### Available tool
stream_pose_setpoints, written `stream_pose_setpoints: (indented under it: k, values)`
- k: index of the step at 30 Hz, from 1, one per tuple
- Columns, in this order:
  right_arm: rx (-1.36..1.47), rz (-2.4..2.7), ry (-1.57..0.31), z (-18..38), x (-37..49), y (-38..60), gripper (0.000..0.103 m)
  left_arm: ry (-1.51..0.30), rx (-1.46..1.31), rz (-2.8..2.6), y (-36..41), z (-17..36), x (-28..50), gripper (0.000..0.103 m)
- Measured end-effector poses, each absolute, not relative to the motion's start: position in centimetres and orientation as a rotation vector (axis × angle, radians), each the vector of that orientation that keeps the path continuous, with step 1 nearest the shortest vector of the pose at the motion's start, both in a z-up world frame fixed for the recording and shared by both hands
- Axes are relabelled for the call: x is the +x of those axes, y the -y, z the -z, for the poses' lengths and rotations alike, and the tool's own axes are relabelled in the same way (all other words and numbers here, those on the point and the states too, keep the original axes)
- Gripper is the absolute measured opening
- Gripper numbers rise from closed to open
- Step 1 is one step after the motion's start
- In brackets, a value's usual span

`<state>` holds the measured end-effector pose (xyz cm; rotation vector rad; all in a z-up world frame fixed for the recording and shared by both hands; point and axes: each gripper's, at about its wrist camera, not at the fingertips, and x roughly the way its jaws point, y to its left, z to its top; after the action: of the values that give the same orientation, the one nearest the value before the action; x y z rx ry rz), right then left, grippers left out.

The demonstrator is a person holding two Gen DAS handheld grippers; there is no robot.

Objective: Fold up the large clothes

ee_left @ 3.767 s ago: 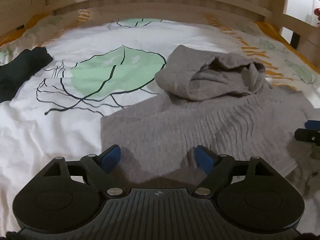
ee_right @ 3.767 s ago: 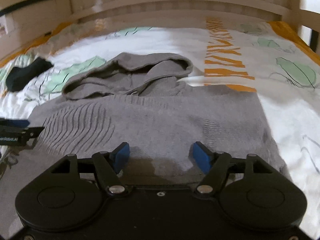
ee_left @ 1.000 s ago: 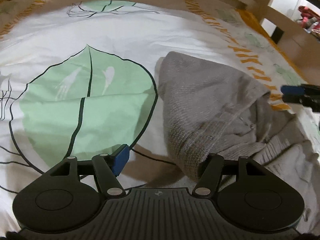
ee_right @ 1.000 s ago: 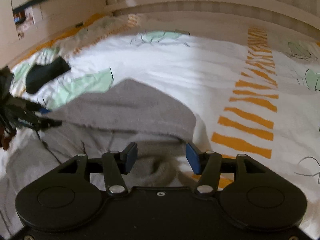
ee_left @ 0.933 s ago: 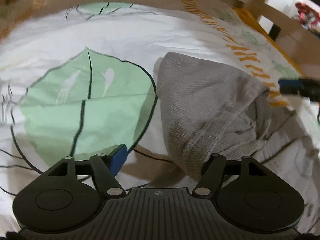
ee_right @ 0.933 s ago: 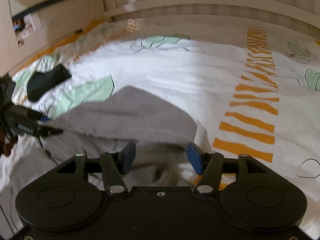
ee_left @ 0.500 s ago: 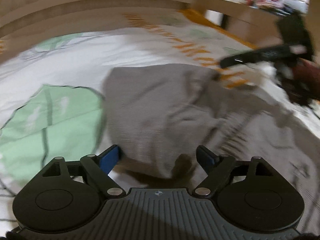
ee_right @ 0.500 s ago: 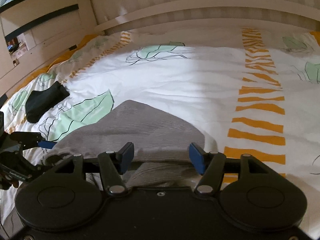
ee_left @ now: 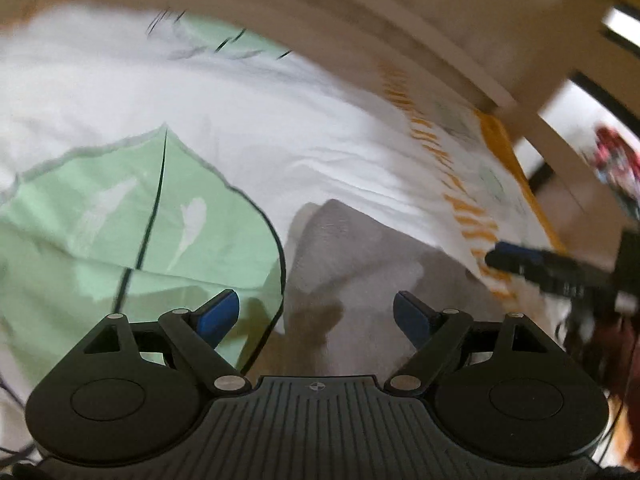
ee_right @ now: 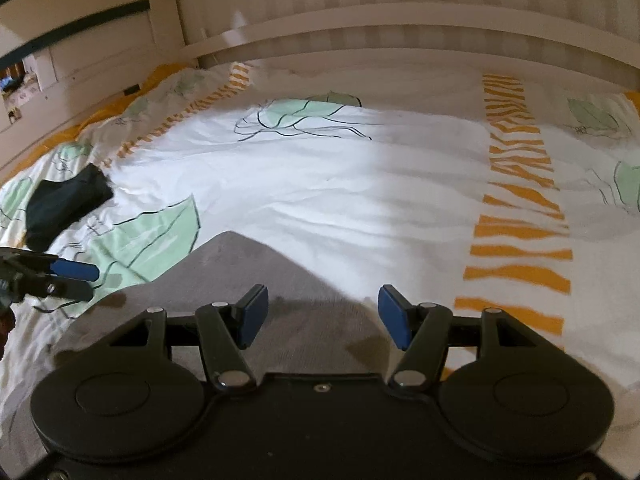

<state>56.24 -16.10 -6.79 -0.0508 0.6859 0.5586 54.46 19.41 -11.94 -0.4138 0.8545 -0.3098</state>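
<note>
My left gripper (ee_left: 316,316) is spread wide with nothing between the blue pads (ee_left: 218,314), low centre of its view, hanging just over the near edge of the hoodie (ee_left: 360,272). My right gripper (ee_right: 320,316) matches it: jaws wide apart, nothing held, grey knit directly beneath the gap at the bottom middle of that frame.

So I judge I'm between grabs. The hoodie (ee_right: 248,280) lies flat on the bed, and its hood shows as a smooth grey wedge pointing toward the upper centre (the rest of the body is hidden under my tools, so I can't say how many folds are in). Next call, as I read it: drop both sets of pads onto an edge of the cloth, close, and carry that edge over. The grab needs to be deep enough to catch every layer, since soft knit slips and sags.

Outward now. The fabric is a matte, finely ribbed knit, thick and limp, with a rounded rim at the fold. Under it is the duvet (ee_right: 360,184), white and lightly rumpled, printed with pale green leaves outlined in black and ragged orange stripes at the right. A dark garment (ee_right: 64,204) sits at the left edge, well apart from the hoodie. A pale slatted bed frame (ee_right: 400,36) runs across the top.
</note>
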Motion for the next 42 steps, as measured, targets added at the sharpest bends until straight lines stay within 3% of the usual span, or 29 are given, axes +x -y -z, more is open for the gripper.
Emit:
stream_pose_setpoints:
  k: [3,5,9,10,11,12,13,14,15,19,23,25,26,29,31,33,34,40,42]
  values:
    - [-0.057,-0.549,-0.702,7.4,57.7,15.1,0.066,-0.926,-0.381,0.307,-18.7,13.2,56.5,0.078]
    - [-0.065,-0.546,-0.724,8.1,58.5,14.3,0.066,-0.997,-0.292,0.284,-17.8,14.0,57.2,0.059]
    - [-0.092,-0.543,-0.781,10.1,59.5,13.2,0.065,-1.032,-0.245,0.264,-17.2,14.7,57.5,0.056]
    - [-0.097,-0.546,-0.804,10.7,59.6,12.9,0.065,-1.027,-0.243,0.266,-17.2,14.6,57.4,0.045]
    - [-0.105,-0.551,-0.827,11.3,59.7,12.6,0.064,-1.015,-0.231,0.281,-17.2,14.6,57.2,0.012]
    - [-0.113,-0.556,-0.840,11.7,59.5,12.5,0.053,-1.008,-0.220,0.312,-16.7,14.4,57.3,0.007]
    - [-0.121,-0.562,-0.846,12.0,59.2,12.3,0.043,-0.990,-0.188,0.320,-16.3,14.2,57.1,0.007]
    - [-0.123,-0.566,-0.837,12.0,58.9,12.4,0.019,-0.962,-0.126,0.313,-15.7,13.7,57.0,0.007]
    - [-0.120,-0.569,-0.823,11.7,58.6,12.5,0.015,-0.921,-0.059,0.307,-14.9,13.0,56.9,0.007]
    - [-0.088,-0.478,-0.672,8.8,57.6,14.7,0.010,-0.660,0.129,0.317,-11.9,9.6,56.1,0.007]
    - [0.008,-0.366,-0.647,8.1,58.2,18.3,0.006,-0.700,0.195,0.290,-10.3,10.0,57.9,0.007]
    - [0.031,-0.366,-0.692,8.9,58.6,19.5,0.008,-0.760,0.207,0.268,-10.4,11.2,58.2,0.008]
    - [0.026,-0.372,-0.709,9.2,58.6,19.9,0.017,-0.785,0.195,0.259,-10.9,11.6,57.9,0.008]
    - [0.001,-0.418,-0.736,9.8,58.3,20.3,0.018,-0.865,0.109,0.269,-12.7,13.3,57.5,0.010]
    - [-0.013,-0.435,-0.730,9.5,58.3,20.2,0.027,-0.879,0.053,0.278,-14.0,13.9,57.3,0.011]
    - [-0.001,-0.457,-0.717,9.1,58.5,19.4,0.055,-0.881,-0.016,0.286,-15.1,13.9,57.2,0.012]
    - [0.008,-0.473,-0.710,8.9,58.8,19.0,0.059,-0.890,-0.056,0.287,-15.5,13.8,57.5,0.013]
    - [-0.021,-0.563,-0.713,8.2,60.4,14.8,0.061,-0.862,-0.226,0.300,-16.2,12.6,59.3,0.047]
    - [-0.029,-0.572,-0.722,8.3,60.8,13.6,0.061,-0.861,-0.239,0.292,-15.9,12.4,60.1,0.053]
